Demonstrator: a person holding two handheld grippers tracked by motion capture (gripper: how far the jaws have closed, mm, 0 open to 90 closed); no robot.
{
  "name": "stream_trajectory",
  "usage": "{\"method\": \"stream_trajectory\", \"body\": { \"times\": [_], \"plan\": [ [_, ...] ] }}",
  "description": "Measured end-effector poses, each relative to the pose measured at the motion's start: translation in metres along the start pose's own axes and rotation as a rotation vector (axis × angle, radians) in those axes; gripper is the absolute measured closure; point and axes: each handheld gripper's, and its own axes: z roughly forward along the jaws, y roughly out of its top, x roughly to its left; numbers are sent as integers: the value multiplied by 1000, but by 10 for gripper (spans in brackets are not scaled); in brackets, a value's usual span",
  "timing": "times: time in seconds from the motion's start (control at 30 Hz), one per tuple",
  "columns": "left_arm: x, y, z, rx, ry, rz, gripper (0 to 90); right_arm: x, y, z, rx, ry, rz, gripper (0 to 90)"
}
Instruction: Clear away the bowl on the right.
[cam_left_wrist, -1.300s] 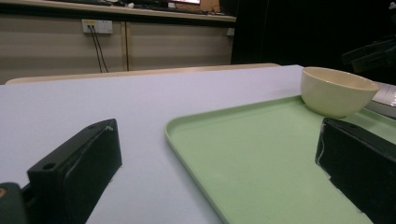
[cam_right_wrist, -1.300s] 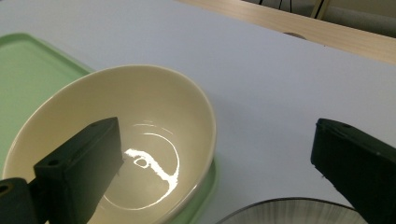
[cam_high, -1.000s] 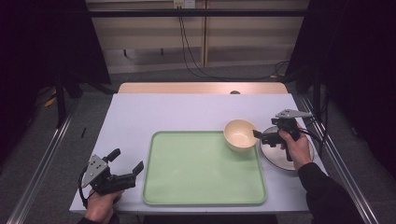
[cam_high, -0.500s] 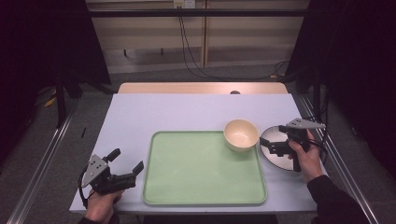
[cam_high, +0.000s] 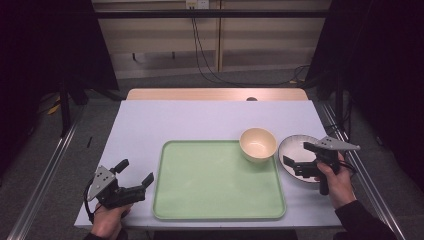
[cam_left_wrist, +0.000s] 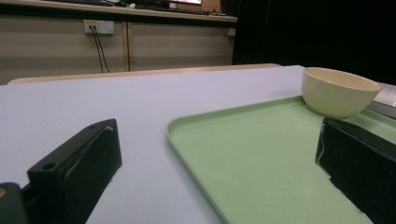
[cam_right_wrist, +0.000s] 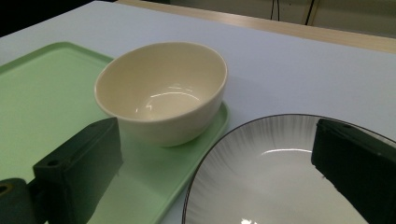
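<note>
Over the near edge of the white plate (cam_high: 298, 150), the right gripper (cam_high: 296, 160) has its jaws spread with nothing between them, and just past them the cream bowl (cam_high: 258, 144) stands upright in the far right corner of the green tray (cam_high: 215, 185), close beside the plate's rim. At the desk's (cam_high: 200, 120) near left corner the left gripper (cam_high: 134, 173) rests with jaws spread and empty, one jaw over the bare desk, the other at the tray's left edge

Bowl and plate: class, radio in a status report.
Both grippers open, empty. Right gripper over plate. Bowl on tray corner. Nothing blocking.
</note>
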Motion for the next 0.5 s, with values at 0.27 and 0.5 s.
{"method": "stream_trajectory", "body": {
  "times": [0.27, 0.5],
  "plan": [
    [0, 0, 0, -1, 1, 2, 3, 1, -12, -14, -6, -25, -8, 15],
    [0, 0, 0, 0, 2, 4, 3, 3, -21, -28, -21, -41, 4, 15]
  ]
}}
